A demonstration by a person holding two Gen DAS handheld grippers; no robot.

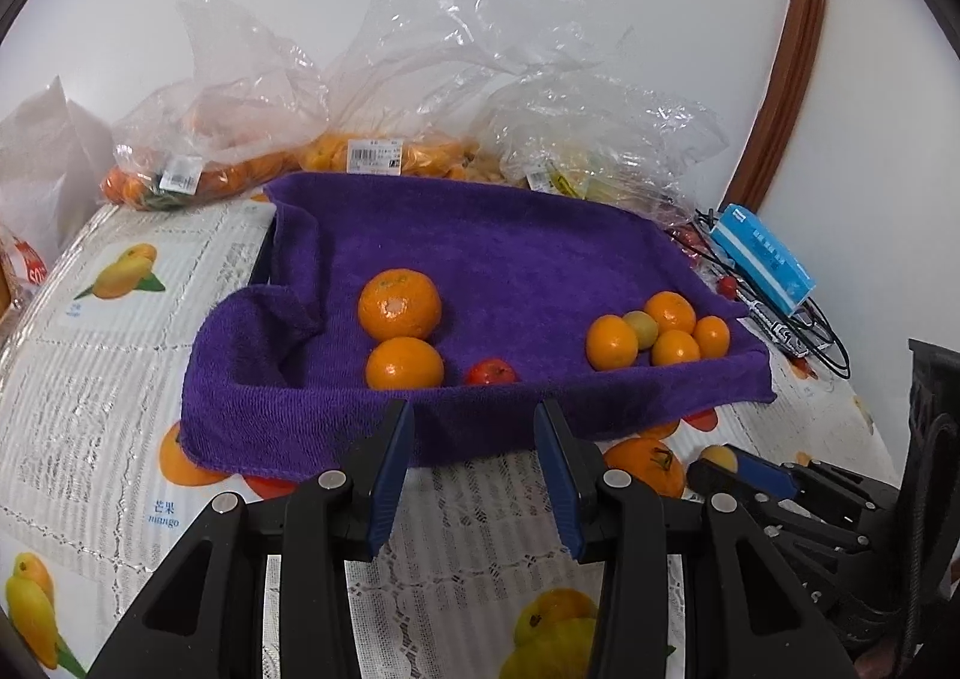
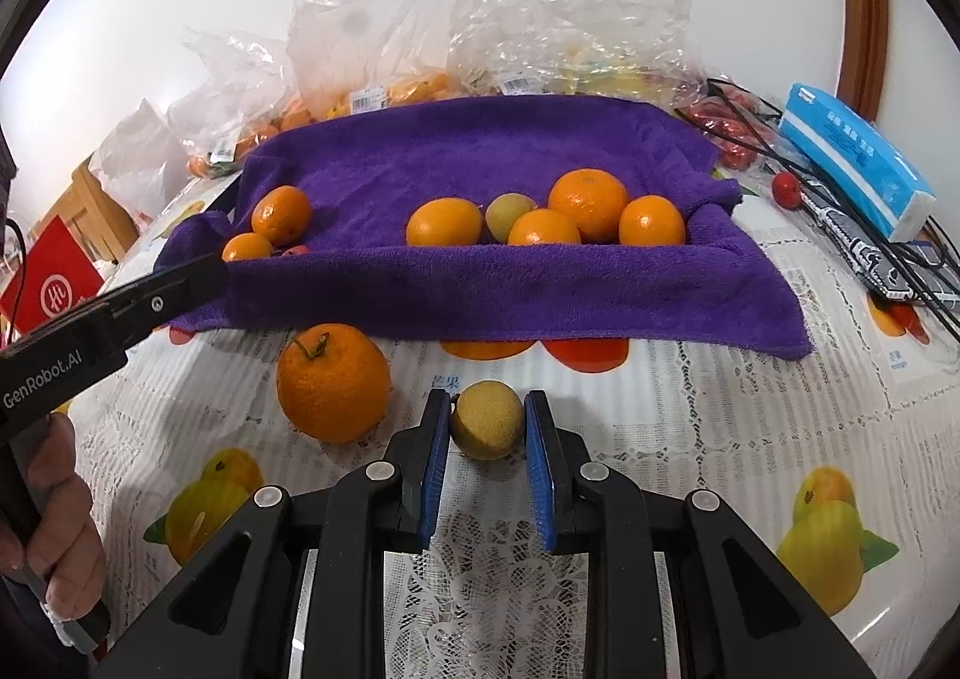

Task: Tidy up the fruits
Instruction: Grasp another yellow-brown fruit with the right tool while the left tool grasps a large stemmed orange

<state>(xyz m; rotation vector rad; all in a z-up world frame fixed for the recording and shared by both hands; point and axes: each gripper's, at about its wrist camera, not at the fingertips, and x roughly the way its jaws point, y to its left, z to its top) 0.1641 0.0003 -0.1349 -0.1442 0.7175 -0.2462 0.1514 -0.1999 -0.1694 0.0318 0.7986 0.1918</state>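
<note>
While the right claw (image 2: 486,422) grips a round yellow-green fruit (image 2: 486,419) on the tabletop (image 2: 690,415), a stemmed orange (image 2: 333,382) sits just left. The left claw (image 1: 474,427) gapes empty before the purple towel (image 1: 480,253).

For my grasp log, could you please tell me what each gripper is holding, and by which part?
The right gripper has its jaws around the small yellow-green fruit, at its left and right sides; it rests on the tablecloth. The left gripper holds nothing.
</note>
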